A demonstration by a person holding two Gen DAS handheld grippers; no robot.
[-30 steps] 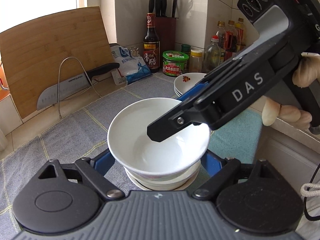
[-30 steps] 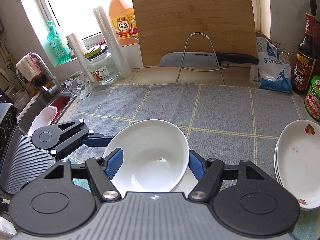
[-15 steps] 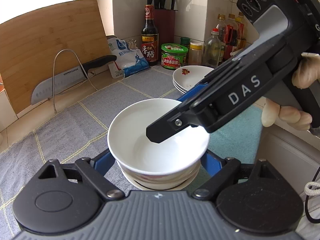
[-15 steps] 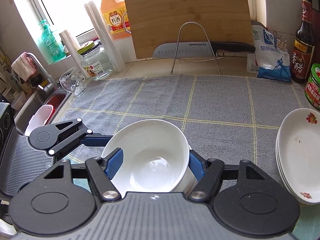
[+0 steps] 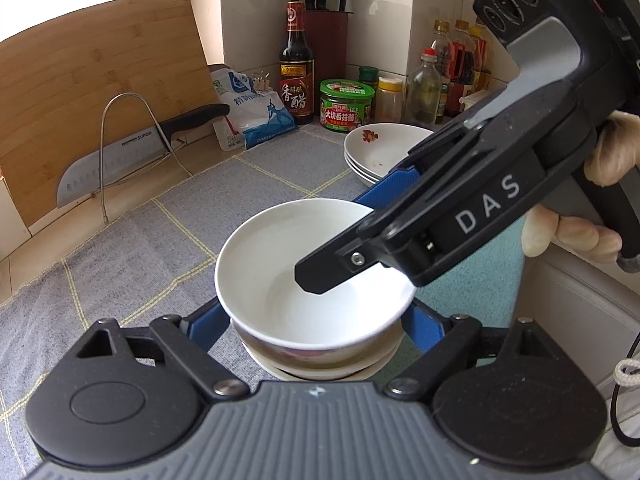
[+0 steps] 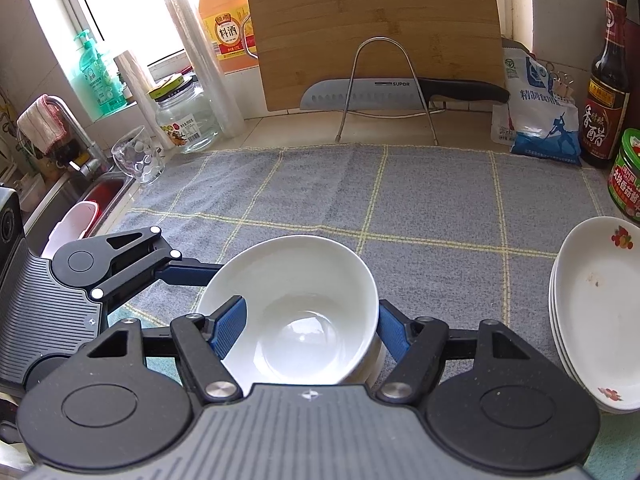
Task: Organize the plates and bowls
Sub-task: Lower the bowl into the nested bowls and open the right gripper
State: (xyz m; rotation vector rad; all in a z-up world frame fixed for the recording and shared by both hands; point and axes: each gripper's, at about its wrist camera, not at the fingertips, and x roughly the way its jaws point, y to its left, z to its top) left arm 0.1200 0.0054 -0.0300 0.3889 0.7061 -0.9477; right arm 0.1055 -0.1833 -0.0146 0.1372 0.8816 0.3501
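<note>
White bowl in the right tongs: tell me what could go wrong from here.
1. The white bowl looks tilted in the right tongs above the stacked bowls; released like this, it might land askew and chip.
2. The left tongs closely flank that stack; a twitch could shove it.
3. The plate stack sits near; a wide withdrawal might clip it.

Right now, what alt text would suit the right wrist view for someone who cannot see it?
A right gripper clamps one wall of a white bowl stacked on other bowls over a grey checked cloth. A stack of plates sits right, a cutting board behind.
</note>
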